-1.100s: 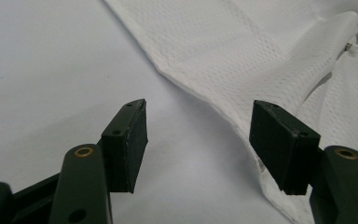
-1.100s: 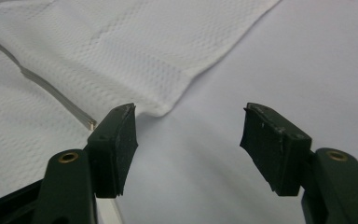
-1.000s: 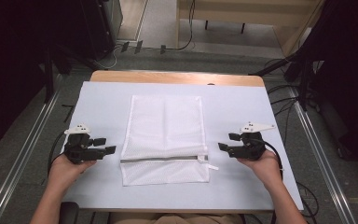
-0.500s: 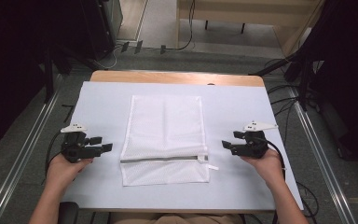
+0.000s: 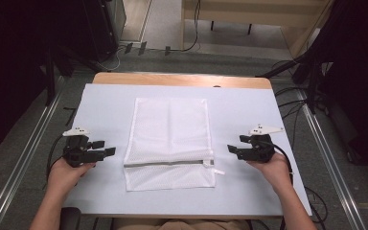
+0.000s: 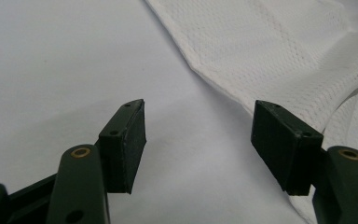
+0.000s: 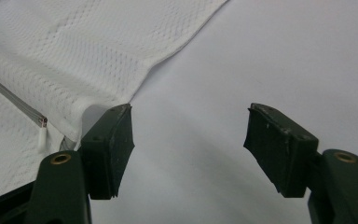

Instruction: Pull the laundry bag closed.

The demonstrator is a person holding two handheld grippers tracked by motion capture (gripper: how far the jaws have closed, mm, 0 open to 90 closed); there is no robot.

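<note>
A white mesh laundry bag (image 5: pixel 170 141) lies flat in the middle of the table, its grey zipper (image 5: pixel 165 164) running across near the front. The zipper pull (image 7: pixel 42 132) sits at the bag's right end. My left gripper (image 5: pixel 106 148) rests on the table just left of the bag, open, jaws pointing at the bag's edge (image 6: pixel 279 70). My right gripper (image 5: pixel 232 150) rests just right of the bag by the zipper end, also open. Neither one holds anything; in the gripper views the left gripper (image 6: pixel 198 144) and right gripper (image 7: pixel 189 144) show bare table between their jaws.
A pale grey-white cover (image 5: pixel 100 105) spreads over the table, with a wooden strip (image 5: pixel 182 80) bare along the far edge. Cables (image 5: pixel 287 91) trail on the floor around the table. Metal rails (image 5: pixel 24 158) run along both sides.
Both grippers have shifted slightly toward the near edge and settled beside the bag. The bag has not moved.
</note>
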